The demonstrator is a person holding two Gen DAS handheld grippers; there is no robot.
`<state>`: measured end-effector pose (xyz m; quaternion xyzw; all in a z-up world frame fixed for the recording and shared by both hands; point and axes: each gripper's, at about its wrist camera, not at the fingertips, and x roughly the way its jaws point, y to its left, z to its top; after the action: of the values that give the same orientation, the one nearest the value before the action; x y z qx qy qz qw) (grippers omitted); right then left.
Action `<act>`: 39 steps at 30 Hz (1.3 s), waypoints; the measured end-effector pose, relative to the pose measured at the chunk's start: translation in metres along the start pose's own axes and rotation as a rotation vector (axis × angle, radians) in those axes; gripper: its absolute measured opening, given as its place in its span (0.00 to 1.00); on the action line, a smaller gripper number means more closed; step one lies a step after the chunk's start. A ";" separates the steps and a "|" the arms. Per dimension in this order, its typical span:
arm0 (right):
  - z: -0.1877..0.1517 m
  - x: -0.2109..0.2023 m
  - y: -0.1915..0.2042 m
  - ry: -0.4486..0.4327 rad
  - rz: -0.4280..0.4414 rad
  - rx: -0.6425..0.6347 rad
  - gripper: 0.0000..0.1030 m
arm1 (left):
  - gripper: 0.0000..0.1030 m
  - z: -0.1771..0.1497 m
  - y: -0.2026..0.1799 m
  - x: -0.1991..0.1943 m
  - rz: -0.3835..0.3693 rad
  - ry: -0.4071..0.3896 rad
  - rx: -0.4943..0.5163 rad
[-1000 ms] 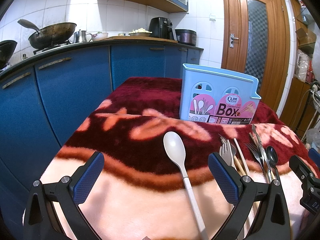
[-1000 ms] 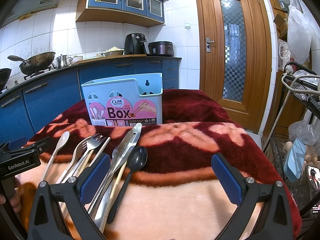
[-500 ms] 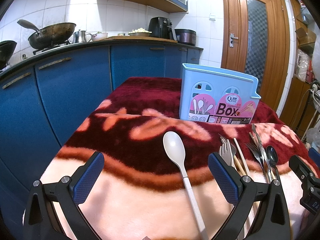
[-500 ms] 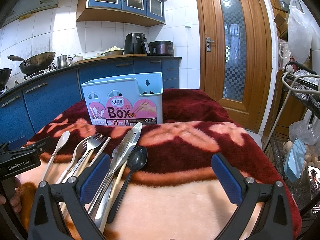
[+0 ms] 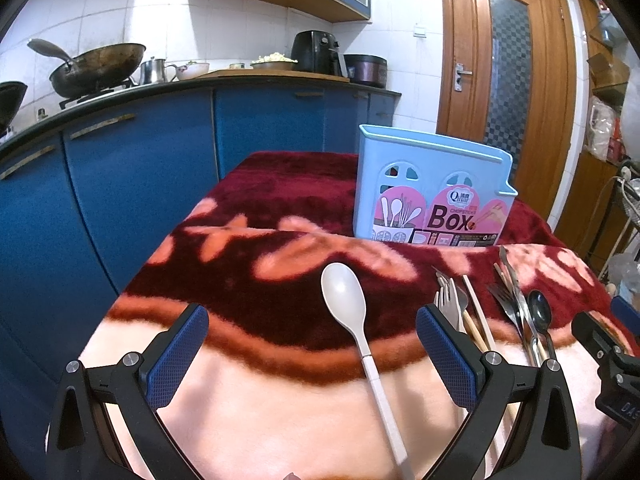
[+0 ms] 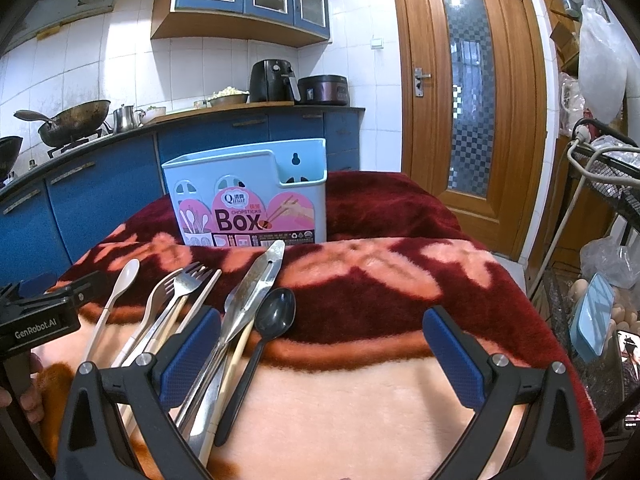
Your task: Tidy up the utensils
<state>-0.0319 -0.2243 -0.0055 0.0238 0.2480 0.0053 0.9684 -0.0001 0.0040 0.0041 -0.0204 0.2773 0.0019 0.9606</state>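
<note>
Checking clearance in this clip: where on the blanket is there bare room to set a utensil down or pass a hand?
Bare blanket lies right of the black spoon, between the open right gripper fingers, and left of the white spoon toward the table's left edge. Crowded: forks, chopsticks and tongs bunch together in front of the blue box.

Supporting surface: a table covered by a plush blanket (image 5: 256, 392), dark red with pink floral patterning and a pale pink near border. Directly on it, toward the far side, stands an upright light-blue utensil box (image 5: 432, 192) labelled "Box". Nearer, a white plastic spoon (image 5: 352, 320) lies apart, bowl toward the box. Beside it lies a cluster: forks (image 6: 176, 292), chopsticks (image 6: 200, 300), metal tongs (image 6: 252, 292) and a black spoon (image 6: 272, 320), overlapping, handles toward the near edge.
</note>
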 end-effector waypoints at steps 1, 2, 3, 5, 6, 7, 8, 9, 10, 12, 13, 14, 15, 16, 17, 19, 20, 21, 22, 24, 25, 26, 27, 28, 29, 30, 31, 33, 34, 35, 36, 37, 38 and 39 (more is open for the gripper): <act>0.001 0.001 -0.001 0.014 0.007 0.002 1.00 | 1.00 0.001 -0.001 0.000 -0.002 0.002 0.003; 0.003 0.002 -0.004 0.024 0.013 0.003 1.00 | 1.00 0.003 -0.001 -0.001 -0.005 0.005 0.011; 0.006 0.002 -0.005 0.035 0.015 0.001 1.00 | 1.00 0.005 -0.002 -0.002 -0.007 0.008 0.025; 0.012 0.002 -0.005 0.054 0.007 -0.019 1.00 | 1.00 0.010 -0.003 -0.004 -0.005 0.010 0.055; 0.015 0.003 -0.005 0.066 0.002 -0.036 1.00 | 1.00 0.013 -0.004 -0.006 -0.006 0.013 0.069; 0.017 0.003 -0.006 0.081 0.000 -0.046 1.00 | 1.00 0.016 -0.003 -0.007 -0.007 0.019 0.077; 0.019 0.003 -0.007 0.097 0.002 -0.047 1.00 | 1.00 0.019 -0.003 -0.007 -0.008 0.027 0.084; 0.021 0.004 -0.008 0.115 0.007 -0.045 1.00 | 1.00 0.022 -0.003 -0.006 -0.009 0.043 0.091; 0.022 0.005 -0.010 0.138 0.017 -0.041 1.00 | 1.00 0.024 -0.002 -0.005 -0.013 0.059 0.095; 0.025 0.009 -0.014 0.188 0.041 -0.023 1.00 | 1.00 0.028 -0.001 -0.001 -0.025 0.102 0.097; 0.025 0.011 -0.016 0.218 0.056 -0.008 0.98 | 1.00 0.030 -0.001 0.002 -0.032 0.125 0.098; 0.026 0.013 -0.018 0.243 0.068 0.004 0.96 | 1.00 0.032 0.000 0.005 -0.041 0.151 0.100; 0.026 0.015 -0.020 0.269 0.079 0.018 0.91 | 1.00 0.032 0.000 0.007 -0.048 0.173 0.102; 0.026 0.017 -0.022 0.298 0.090 0.035 0.87 | 1.00 0.033 -0.001 0.009 -0.055 0.193 0.106; 0.026 0.019 -0.023 0.317 0.100 0.046 0.85 | 1.00 0.033 -0.001 0.011 -0.059 0.210 0.112; 0.026 0.023 -0.025 0.362 0.131 0.077 0.76 | 0.97 0.032 -0.004 0.015 -0.051 0.234 0.134; 0.026 0.025 -0.026 0.385 0.150 0.092 0.74 | 0.95 0.032 -0.006 0.016 -0.052 0.247 0.147; 0.026 0.026 -0.025 0.404 0.162 0.101 0.70 | 0.90 0.032 -0.007 0.018 -0.054 0.259 0.155; 0.026 0.027 -0.024 0.420 0.172 0.103 0.66 | 0.83 0.032 -0.008 0.021 -0.061 0.276 0.159; 0.027 0.030 -0.022 0.443 0.184 0.100 0.62 | 0.70 0.031 -0.009 0.027 -0.085 0.324 0.153; 0.027 0.031 -0.020 0.461 0.195 0.098 0.60 | 0.63 0.030 -0.009 0.029 -0.098 0.350 0.147; 0.027 0.033 -0.020 0.481 0.204 0.099 0.60 | 0.60 0.029 -0.010 0.032 -0.112 0.382 0.139; 0.027 0.035 -0.019 0.497 0.208 0.099 0.59 | 0.54 0.027 -0.011 0.035 -0.121 0.406 0.135; 0.027 0.037 -0.018 0.517 0.213 0.098 0.56 | 0.48 0.025 -0.012 0.037 -0.137 0.433 0.132; 0.027 0.039 -0.018 0.531 0.214 0.095 0.55 | 0.45 0.024 -0.012 0.038 -0.152 0.451 0.127; 0.028 0.040 -0.016 0.542 0.215 0.088 0.52 | 0.43 0.022 -0.013 0.039 -0.165 0.465 0.122; 0.028 0.041 -0.014 0.551 0.214 0.080 0.48 | 0.42 0.021 -0.013 0.039 -0.175 0.476 0.118; 0.029 0.044 -0.012 0.562 0.210 0.072 0.42 | 0.36 0.020 -0.014 0.041 -0.179 0.487 0.118; 0.029 0.045 -0.010 0.572 0.211 0.070 0.38 | 0.33 0.019 -0.015 0.041 -0.175 0.489 0.126; 0.029 0.047 -0.009 0.581 0.212 0.071 0.35 | 0.32 0.019 -0.015 0.041 -0.171 0.491 0.134; 0.029 0.048 -0.008 0.595 0.218 0.075 0.33 | 0.32 0.018 -0.016 0.041 -0.167 0.492 0.143; 0.028 0.050 -0.006 0.609 0.220 0.078 0.31 | 0.32 0.017 -0.017 0.042 -0.168 0.496 0.147; 0.029 0.052 -0.005 0.615 0.219 0.077 0.30 | 0.31 0.016 -0.017 0.044 -0.171 0.505 0.148; 0.029 0.053 -0.004 0.616 0.218 0.073 0.28 | 0.31 0.016 -0.018 0.046 -0.172 0.517 0.147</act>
<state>0.0287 -0.2281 -0.0057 0.0823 0.5255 0.1070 0.8400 0.0473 -0.0132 -0.0061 0.0259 0.5099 -0.1052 0.8534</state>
